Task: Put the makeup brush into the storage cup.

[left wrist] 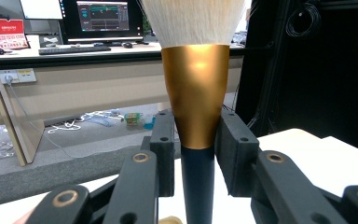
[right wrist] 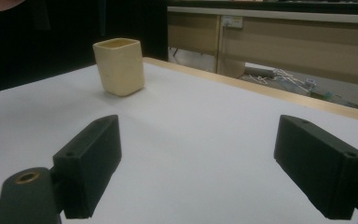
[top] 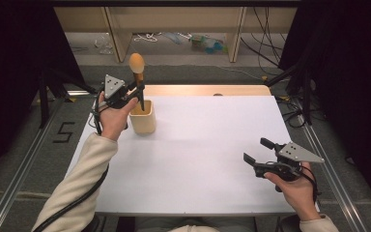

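Makeup brush (left wrist: pixel 196 88): white bristle head on top, shiny gold ferrule tapering down to a dark, slim handle. Standing upright, pinched between the pads of the left gripper (top: pixel 140 92), right where gold meets dark handle. Seen from above as a pale orange-tinted bulb (top: pixel 136 63) rising over the gripper, handle reaching straight down.

Cup (top: pixel 142 117) just below and beside the left gripper: cream-coloured, squarish with rounded corners, open top. Lower end of the brush handle inside the cup mouth; whether touching the bottom, cannot tell. Nothing else visible in it. From the right gripper, far ahead and to the left (right wrist: pixel 119 66), alone on the white table (top: pixel 207 145).

Left hand (top: pixel 113 115) raised at the far left part of the table, cream sleeve (top: pixel 79 181) stretched forward, fingers wrapped round the gripper body, grey plate facing up, jaws level and closed tight on the brush.

Right hand (top: pixel 295 186) low at the near right edge, resting over the table. Right gripper (top: pixel 256 153) pointing left and forward, jaws spread wide, holding nothing, only bare white surface between them.
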